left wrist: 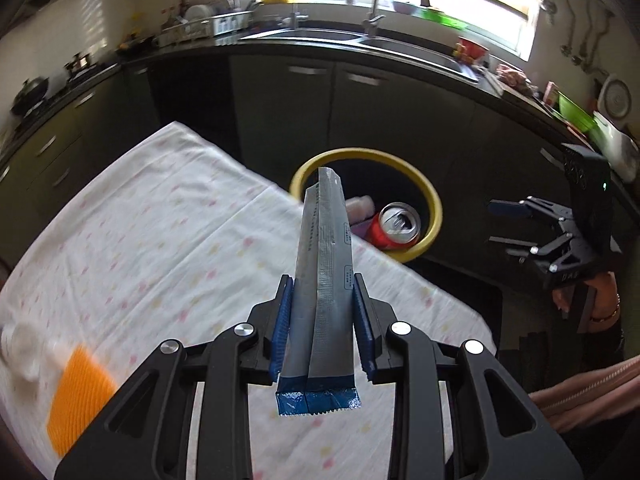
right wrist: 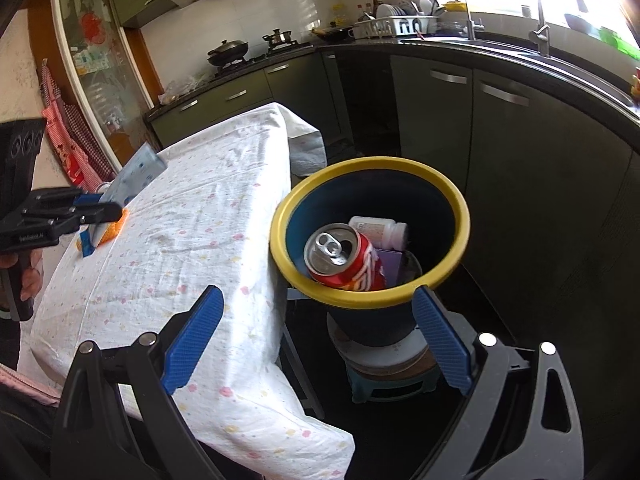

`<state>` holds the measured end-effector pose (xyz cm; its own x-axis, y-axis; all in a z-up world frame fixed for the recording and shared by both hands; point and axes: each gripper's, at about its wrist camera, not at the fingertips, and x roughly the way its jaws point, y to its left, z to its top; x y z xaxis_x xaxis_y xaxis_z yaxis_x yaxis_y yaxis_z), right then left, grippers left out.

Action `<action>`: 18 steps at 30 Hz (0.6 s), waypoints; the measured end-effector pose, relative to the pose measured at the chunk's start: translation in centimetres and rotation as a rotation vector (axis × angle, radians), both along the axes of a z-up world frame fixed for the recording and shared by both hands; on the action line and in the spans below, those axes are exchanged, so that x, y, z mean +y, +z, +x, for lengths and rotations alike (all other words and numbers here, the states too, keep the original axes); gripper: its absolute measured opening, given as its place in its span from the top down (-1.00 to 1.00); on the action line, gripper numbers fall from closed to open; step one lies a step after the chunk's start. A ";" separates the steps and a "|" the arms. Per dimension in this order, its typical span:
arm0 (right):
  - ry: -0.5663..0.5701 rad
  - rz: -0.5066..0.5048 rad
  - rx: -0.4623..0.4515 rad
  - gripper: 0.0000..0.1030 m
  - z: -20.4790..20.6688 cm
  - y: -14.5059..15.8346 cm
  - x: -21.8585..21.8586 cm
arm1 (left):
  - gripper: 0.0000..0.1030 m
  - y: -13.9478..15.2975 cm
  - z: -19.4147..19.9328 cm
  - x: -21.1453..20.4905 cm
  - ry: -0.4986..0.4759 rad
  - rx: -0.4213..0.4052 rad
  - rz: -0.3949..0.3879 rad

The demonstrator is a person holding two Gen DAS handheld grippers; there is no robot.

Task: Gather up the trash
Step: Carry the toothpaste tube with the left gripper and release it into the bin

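My left gripper (left wrist: 322,312) is shut on a long silver wrapper with blue ends (left wrist: 326,264), lifted above the table with its tip toward the bin. The dark bin with a yellow rim (left wrist: 434,216) stands beyond the table's edge and holds a red can (left wrist: 396,226). In the right wrist view the bin (right wrist: 372,166) holds the can (right wrist: 344,258), a white bottle (right wrist: 380,230) and a purple box (right wrist: 394,264). My right gripper (right wrist: 318,296) hangs open and empty just before the bin. At far left, the left gripper (right wrist: 96,204) carries the wrapper (right wrist: 136,172).
The table wears a white flowered cloth (right wrist: 180,240). An orange mesh piece (left wrist: 80,392) and a white crumpled thing (left wrist: 20,348) lie on it near the left gripper. The bin stands on a small stool (right wrist: 384,368). Dark kitchen cabinets (left wrist: 360,112) and a sink run behind.
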<state>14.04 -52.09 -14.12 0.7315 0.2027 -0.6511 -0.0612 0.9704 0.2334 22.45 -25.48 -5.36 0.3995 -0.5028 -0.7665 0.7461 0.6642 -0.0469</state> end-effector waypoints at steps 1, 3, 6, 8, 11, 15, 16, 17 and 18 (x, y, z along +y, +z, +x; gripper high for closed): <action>-0.010 0.003 0.002 -0.76 -0.1 -0.2 -0.4 | 0.43 0.1 0.5 -1.1 -0.016 0.002 -0.001; -0.024 0.012 0.004 -0.76 -0.2 -0.4 -1.1 | 0.43 0.3 1.6 -3.7 -0.052 0.012 -0.006; -0.044 0.025 0.009 -0.76 -0.3 -0.7 -2.1 | 0.43 0.1 3.1 -7.6 -0.098 0.009 -0.003; -0.056 0.035 0.014 -0.76 -0.3 -1.0 -2.8 | 0.43 -0.2 4.1 -9.9 -0.119 -0.001 0.007; -0.076 0.047 0.026 -0.76 -0.4 -1.6 -3.7 | 0.43 -1.3 5.8 -13.0 -0.132 0.007 0.014; -0.095 0.059 0.037 -0.76 -0.4 -2.1 -4.7 | 0.42 -3.1 8.1 -15.7 -0.117 0.018 0.031; -0.099 0.063 0.038 -0.76 -0.4 -2.1 -4.9 | 0.41 -3.6 8.9 -16.3 -0.103 0.024 0.034; -0.102 0.066 0.038 -0.76 -0.4 -2.2 -5.1 | 0.38 -4.1 9.7 -16.8 -0.083 0.026 0.037; -0.105 0.069 0.038 -0.76 -0.4 -2.2 -5.2 | 0.20 -4.5 10.3 -17.2 -0.069 0.034 0.042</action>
